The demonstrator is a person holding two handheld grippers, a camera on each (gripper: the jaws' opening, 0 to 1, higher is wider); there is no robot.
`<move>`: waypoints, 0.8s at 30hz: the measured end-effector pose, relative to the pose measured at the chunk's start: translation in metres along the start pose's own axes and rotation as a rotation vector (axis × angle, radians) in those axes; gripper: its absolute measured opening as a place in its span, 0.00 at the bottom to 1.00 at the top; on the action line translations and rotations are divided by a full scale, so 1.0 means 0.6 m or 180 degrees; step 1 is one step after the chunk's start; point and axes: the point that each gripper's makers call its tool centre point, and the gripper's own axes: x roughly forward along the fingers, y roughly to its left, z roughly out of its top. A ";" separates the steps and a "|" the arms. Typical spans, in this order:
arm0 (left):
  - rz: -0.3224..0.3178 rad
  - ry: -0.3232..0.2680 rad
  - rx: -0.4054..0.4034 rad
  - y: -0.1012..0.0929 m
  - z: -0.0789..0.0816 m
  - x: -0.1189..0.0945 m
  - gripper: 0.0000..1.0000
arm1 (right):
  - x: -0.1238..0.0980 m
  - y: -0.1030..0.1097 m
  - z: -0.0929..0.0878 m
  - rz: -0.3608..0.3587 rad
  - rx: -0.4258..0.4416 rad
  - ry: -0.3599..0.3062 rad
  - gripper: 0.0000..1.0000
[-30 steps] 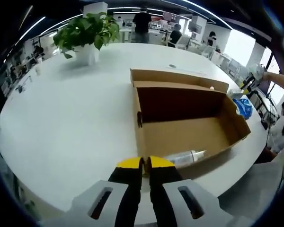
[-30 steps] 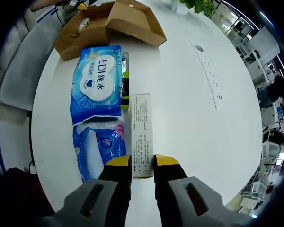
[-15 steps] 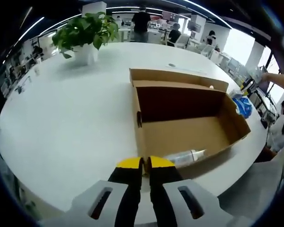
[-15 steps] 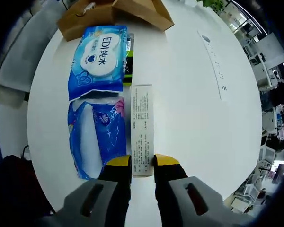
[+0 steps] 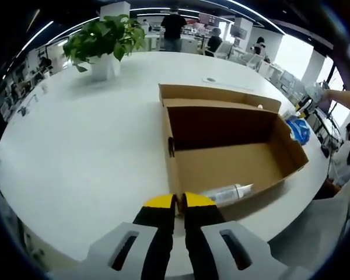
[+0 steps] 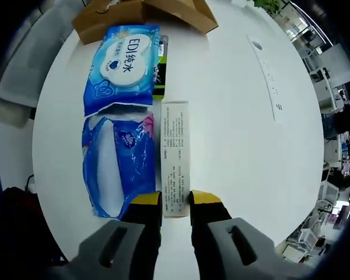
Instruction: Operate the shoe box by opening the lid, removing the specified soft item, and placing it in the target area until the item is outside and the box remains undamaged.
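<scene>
The brown shoe box stands open on the white table, lid flap folded back. A clear bottle lies inside against its near wall. My left gripper hovers just before that wall, shut with nothing between its jaws. My right gripper is shut on the end of a long white carton. Left of the carton lie a blue EDI wipes pack and a second blue soft pack. The shoe box sits beyond them.
A potted plant stands at the table's far left. A green and black item lies beside the EDI pack. A flat cable strip is set in the tabletop. The table edge curves close behind the right gripper. People stand in the background.
The right gripper has drawn back from the shoe box with the white carton, which slid down alongside the second blue pack. The left gripper has stayed where it was.
</scene>
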 end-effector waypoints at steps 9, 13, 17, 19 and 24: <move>-0.0015 0.0014 0.0019 0.000 0.000 0.001 0.03 | 0.000 -0.008 0.000 -0.0042 -0.0079 0.0068 0.16; -0.0023 0.0027 0.0065 0.000 0.001 0.003 0.03 | -0.001 -0.010 0.000 -0.0065 -0.0088 0.0080 0.16; -0.0022 0.0037 0.0185 -0.001 0.005 0.006 0.04 | -0.006 -0.014 0.004 -0.0124 -0.0052 0.0051 0.19; -0.0020 0.0045 0.0245 -0.001 0.007 0.008 0.04 | -0.008 -0.017 0.006 -0.0179 -0.0036 0.0044 0.21; -0.0021 0.0008 0.0348 -0.002 0.019 0.005 0.06 | -0.019 -0.014 0.016 -0.0303 0.0013 -0.0020 0.25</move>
